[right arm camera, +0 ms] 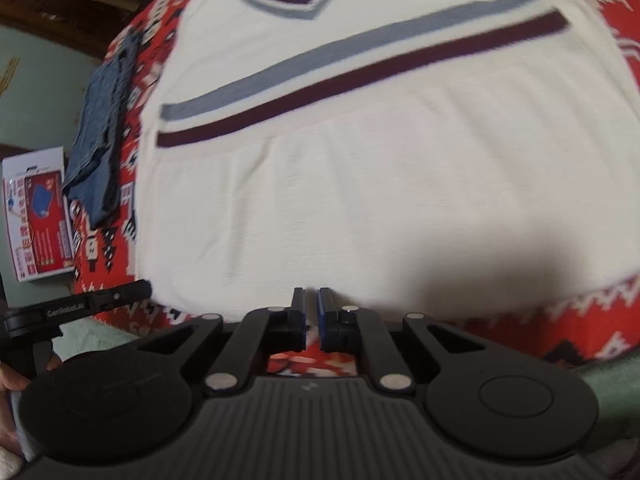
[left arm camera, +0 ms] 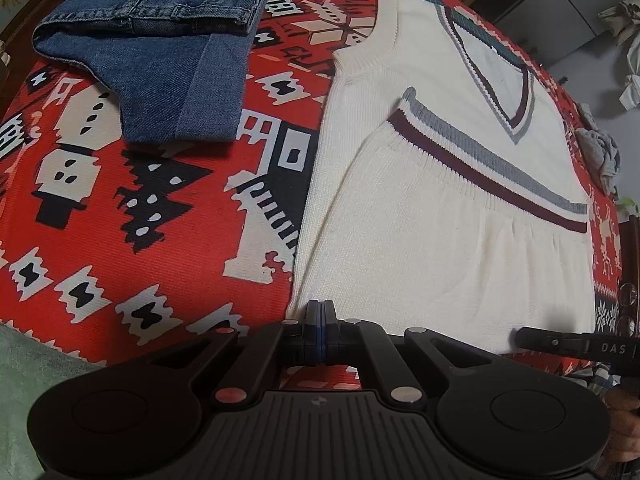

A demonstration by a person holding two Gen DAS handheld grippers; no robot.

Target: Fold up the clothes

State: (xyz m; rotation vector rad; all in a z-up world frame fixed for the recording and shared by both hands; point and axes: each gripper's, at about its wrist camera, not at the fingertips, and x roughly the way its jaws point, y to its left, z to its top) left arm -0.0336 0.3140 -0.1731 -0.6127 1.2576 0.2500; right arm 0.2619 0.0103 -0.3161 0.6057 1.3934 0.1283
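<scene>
The cream knit vest [left arm camera: 440, 208] lies flat on the red patterned cloth [left arm camera: 120, 240] that covers the tabletop, its V-neck trimmed in grey and maroon pointing away from the cameras and its lower part folded up so that the grey and maroon hem stripes run slantwise across the chest. The left gripper [left arm camera: 320, 312] sits at the vest's near left corner with its jaws pressed together, and a bit of the cream edge seems to be caught between them, though the fabric at the very tips is hard to make out. The right gripper [right arm camera: 311, 300] is at the vest's near edge, around the middle, its jaws drawn close with a narrow gap showing between the blue pads [right arm camera: 320, 312]; the view is blurred, and I cannot tell whether any knit is in that gap. To the left of the vest, apart from it, folded blue jeans [left arm camera: 160, 40] rest on the same cloth. A small printed box [right arm camera: 36, 212] lies off the cloth's left edge.
</scene>
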